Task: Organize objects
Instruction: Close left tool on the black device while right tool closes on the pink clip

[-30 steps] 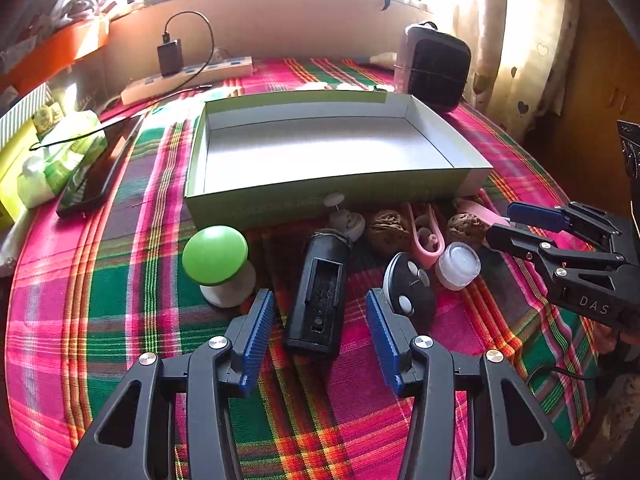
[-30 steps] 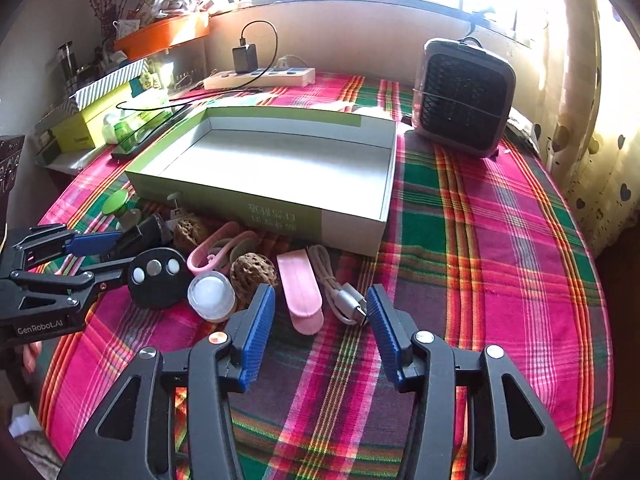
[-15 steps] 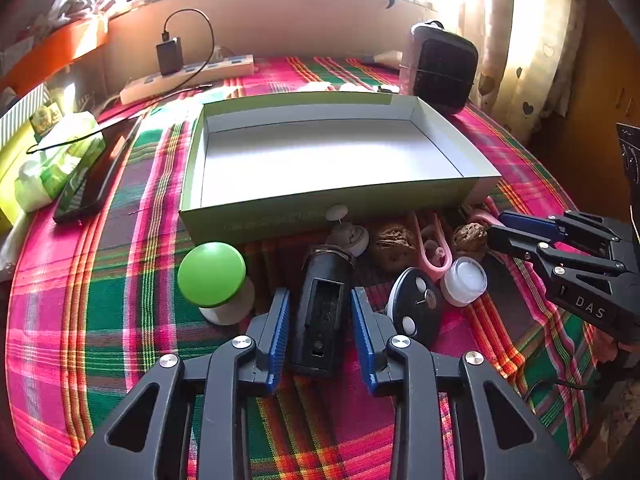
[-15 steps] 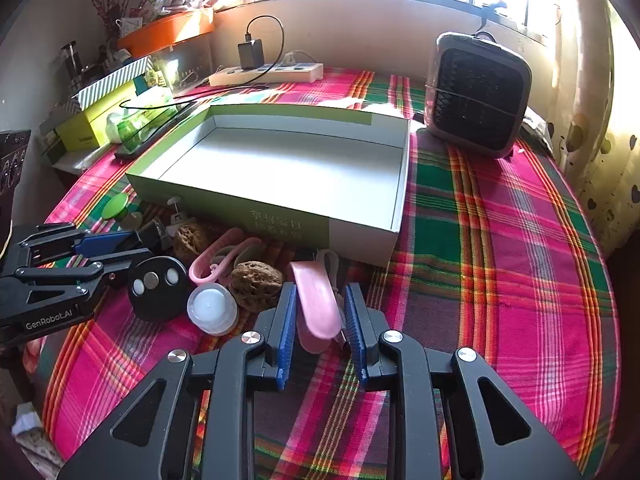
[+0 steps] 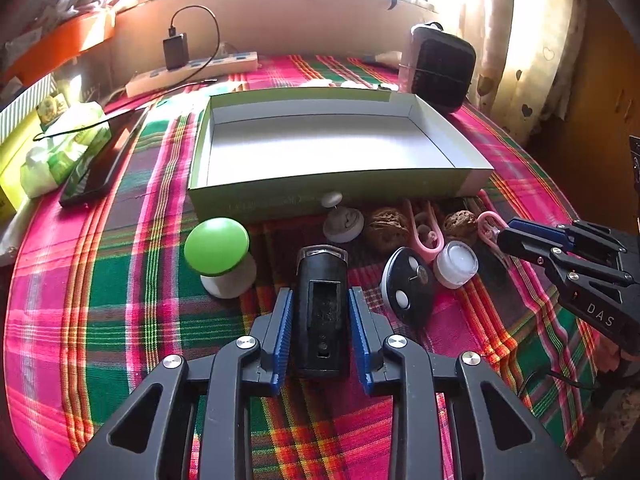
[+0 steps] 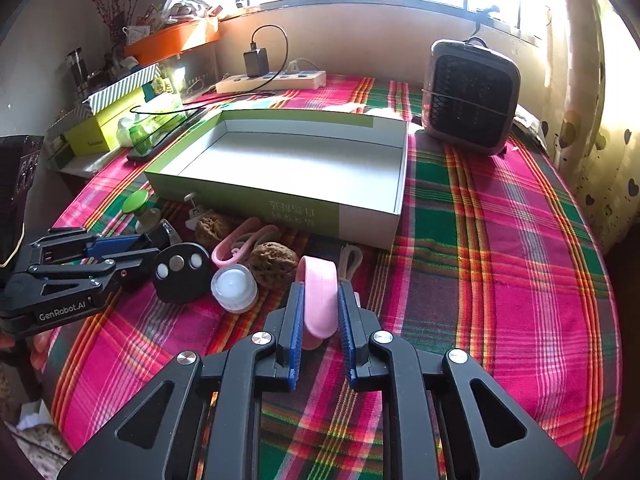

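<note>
Two grasps in hand at once, both at the pickup step. The left gripper [image 5: 320,312] has just been closing and its blue pads now sit against both flanks of the black device [image 5: 322,304], so I read it as clamped on that. The right gripper [image 6: 318,312] has closed right down and pinches the pink case [image 6: 320,298]. Both items lie on the plaid tablecloth [image 6: 500,260], just in front of the green box [image 5: 332,200], whose white floor is bare. In the left wrist view the black device's long axis runs 6 to 12 o'clock, its capped end pointing at 12 toward the box wall. In the right wrist view the pink case runs much the same, its rounded far end tipped slightly to 11 (near end hidden between the pads). Next move, as I judge it: lift each straight up to clear its neighbours, namely the black round remote [image 5: 408,288] at 3 o'clock of the device and the walnut [image 6: 274,262] at 10 o'clock of the case, then carry toward 12 over the box wall and let go inside.
</note>
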Action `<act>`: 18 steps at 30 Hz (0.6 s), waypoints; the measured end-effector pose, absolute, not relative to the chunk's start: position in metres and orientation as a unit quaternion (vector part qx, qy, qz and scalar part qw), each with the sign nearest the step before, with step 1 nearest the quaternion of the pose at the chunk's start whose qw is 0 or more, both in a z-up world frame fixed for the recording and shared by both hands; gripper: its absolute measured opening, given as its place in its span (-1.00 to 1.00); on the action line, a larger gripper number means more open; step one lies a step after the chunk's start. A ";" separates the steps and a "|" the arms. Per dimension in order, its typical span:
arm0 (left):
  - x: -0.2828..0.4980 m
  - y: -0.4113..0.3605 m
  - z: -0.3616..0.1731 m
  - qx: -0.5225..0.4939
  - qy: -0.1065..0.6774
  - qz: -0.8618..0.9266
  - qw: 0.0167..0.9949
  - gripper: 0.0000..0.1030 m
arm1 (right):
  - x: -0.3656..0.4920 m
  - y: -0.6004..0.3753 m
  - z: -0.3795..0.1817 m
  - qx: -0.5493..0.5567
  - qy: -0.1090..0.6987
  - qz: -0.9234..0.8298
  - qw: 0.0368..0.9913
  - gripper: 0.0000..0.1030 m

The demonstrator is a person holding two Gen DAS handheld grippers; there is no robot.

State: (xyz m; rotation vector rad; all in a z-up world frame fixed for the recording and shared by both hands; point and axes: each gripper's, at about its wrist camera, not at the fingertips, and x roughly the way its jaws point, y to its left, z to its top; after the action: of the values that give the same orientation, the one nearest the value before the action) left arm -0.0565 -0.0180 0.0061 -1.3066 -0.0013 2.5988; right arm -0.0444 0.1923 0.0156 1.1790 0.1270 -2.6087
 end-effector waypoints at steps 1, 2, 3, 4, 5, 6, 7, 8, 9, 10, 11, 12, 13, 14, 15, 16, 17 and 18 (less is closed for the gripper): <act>-0.055 -0.018 0.006 -0.447 -0.002 0.887 0.117 -0.51 | -0.043 0.192 0.015 0.409 0.044 -0.901 0.137 -0.65; -0.053 -0.018 0.006 -0.447 -0.002 0.887 0.119 -0.51 | -0.042 0.192 0.015 0.409 0.043 -0.901 0.138 -0.65; -0.051 -0.018 0.006 -0.447 -0.002 0.887 0.119 -0.51 | -0.040 0.192 0.015 0.409 0.042 -0.901 0.140 -0.65; -0.049 -0.018 0.006 -0.447 -0.001 0.887 0.119 -0.51 | -0.038 0.191 0.016 0.410 0.042 -0.900 0.141 -0.65; -0.048 -0.018 0.006 -0.447 -0.001 0.886 0.120 -0.51 | -0.036 0.191 0.015 0.410 0.042 -0.900 0.143 -0.65; -0.047 -0.018 0.006 -0.448 -0.001 0.886 0.121 -0.51 | -0.033 0.190 0.015 0.411 0.043 -0.899 0.146 -0.65; -0.046 -0.019 0.006 -0.448 -0.002 0.886 0.120 -0.51 | -0.032 0.189 0.015 0.412 0.044 -0.898 0.146 -0.65; -0.044 -0.019 0.006 -0.448 -0.002 0.886 0.120 -0.51 | -0.030 0.188 0.015 0.414 0.046 -0.898 0.145 -0.65; -0.043 -0.019 0.006 -0.448 -0.003 0.886 0.121 -0.51 | -0.028 0.187 0.014 0.415 0.048 -0.897 0.146 -0.65; -0.041 -0.020 0.006 -0.448 -0.003 0.886 0.120 -0.51 | -0.026 0.186 0.014 0.417 0.049 -0.896 0.145 -0.65; -0.040 -0.020 0.006 -0.448 -0.003 0.886 0.120 -0.51 | -0.024 0.185 0.013 0.418 0.048 -0.896 0.145 -0.65; -0.039 -0.020 0.006 -0.448 -0.004 0.886 0.121 -0.51 | -0.022 0.185 0.012 0.419 0.047 -0.895 0.146 -0.65; -0.037 -0.021 0.006 -0.448 -0.004 0.886 0.121 -0.51 | -0.021 0.184 0.011 0.419 0.046 -0.894 0.149 -0.65; -0.036 -0.021 0.006 -0.448 -0.005 0.886 0.121 -0.51 | -0.019 0.183 0.011 0.419 0.046 -0.894 0.149 -0.65; -0.036 -0.021 0.006 -0.448 -0.004 0.886 0.122 -0.51 | -0.018 0.183 0.010 0.419 0.047 -0.895 0.147 -0.65; -0.035 -0.021 0.006 -0.448 -0.005 0.886 0.122 -0.51 | -0.018 0.183 0.010 0.419 0.046 -0.895 0.147 -0.65; -0.035 -0.021 0.006 -0.448 -0.007 0.886 0.121 -0.51 | -0.018 0.183 0.010 0.419 0.043 -0.895 0.146 -0.65; -0.035 -0.021 0.006 -0.448 -0.008 0.886 0.122 -0.51 | -0.018 0.184 0.010 0.419 0.039 -0.895 0.147 -0.65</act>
State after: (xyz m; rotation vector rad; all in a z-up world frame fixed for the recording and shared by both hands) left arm -0.0346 -0.0214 0.0057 -1.3069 -0.0233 2.5864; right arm -0.0183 0.1838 0.0099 1.2068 0.1134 -2.5764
